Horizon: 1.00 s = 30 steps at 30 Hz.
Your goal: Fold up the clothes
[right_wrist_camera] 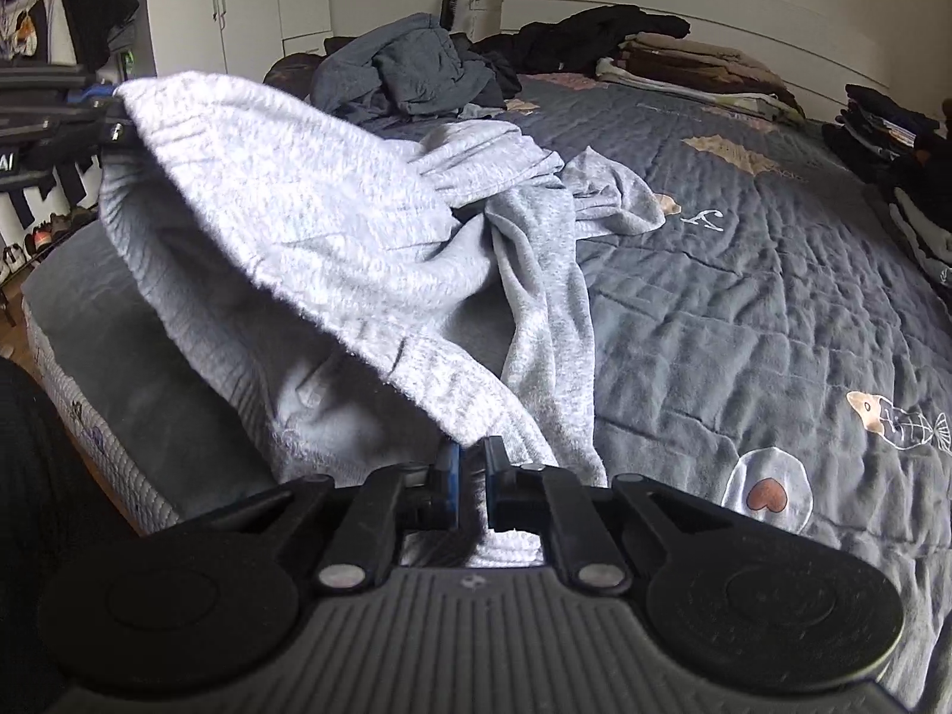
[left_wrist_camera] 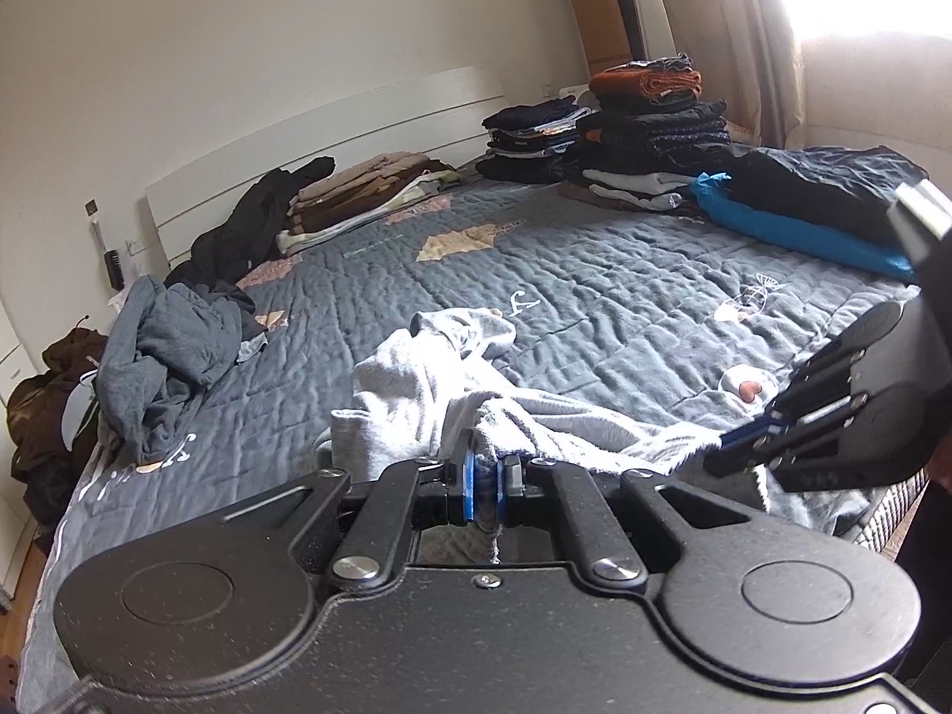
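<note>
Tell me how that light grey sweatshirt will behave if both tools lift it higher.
Likely floppy: the grey sweatshirt sags between the left tool and right tool. Probably light, and its loose sleeve on the quilt would trail.

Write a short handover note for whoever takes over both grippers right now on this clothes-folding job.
Left gripper: shut on the light grey garment, at its ribbed edge.
Right gripper: shut on the same garment's ribbed edge; the edge hangs stretched between the two grippers, the rest trails crumpled on the quilt.
Done: folded stacks by the headboard.
Left: spread and fold this garment, then the crumpled blue-grey heap and dark clothes near it.
</note>
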Each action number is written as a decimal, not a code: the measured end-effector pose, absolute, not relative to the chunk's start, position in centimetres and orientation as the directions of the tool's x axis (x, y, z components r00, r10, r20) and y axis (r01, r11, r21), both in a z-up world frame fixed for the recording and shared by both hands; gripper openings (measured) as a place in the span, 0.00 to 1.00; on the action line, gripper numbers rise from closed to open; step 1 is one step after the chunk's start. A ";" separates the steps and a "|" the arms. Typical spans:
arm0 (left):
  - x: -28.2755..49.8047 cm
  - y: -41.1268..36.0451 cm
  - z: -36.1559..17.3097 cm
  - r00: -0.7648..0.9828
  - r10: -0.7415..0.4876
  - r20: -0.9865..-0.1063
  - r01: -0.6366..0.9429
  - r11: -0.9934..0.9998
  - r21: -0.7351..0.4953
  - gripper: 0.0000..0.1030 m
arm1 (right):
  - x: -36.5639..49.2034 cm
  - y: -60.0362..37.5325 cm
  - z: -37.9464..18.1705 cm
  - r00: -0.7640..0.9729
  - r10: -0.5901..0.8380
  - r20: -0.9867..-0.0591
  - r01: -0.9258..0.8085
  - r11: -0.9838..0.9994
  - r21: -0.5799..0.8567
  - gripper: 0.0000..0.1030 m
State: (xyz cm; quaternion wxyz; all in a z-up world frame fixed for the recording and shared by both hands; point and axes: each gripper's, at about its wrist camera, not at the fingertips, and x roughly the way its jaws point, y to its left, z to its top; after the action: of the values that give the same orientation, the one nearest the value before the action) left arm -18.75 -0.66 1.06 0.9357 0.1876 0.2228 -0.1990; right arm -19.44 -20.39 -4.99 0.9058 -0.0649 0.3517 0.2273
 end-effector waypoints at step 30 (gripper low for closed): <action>-18.6 2.2 -4.4 0.733 -0.198 -0.651 0.440 0.868 0.231 0.08 | -17.8 -20.8 -6.7 0.566 0.352 -0.745 -0.511 0.860 0.018 0.10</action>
State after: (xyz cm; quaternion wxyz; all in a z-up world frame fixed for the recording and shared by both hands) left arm -18.57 2.20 -4.45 0.9116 0.1884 0.3208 -0.1748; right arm -17.84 -20.85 -6.69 0.8792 -0.1003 0.3959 0.2453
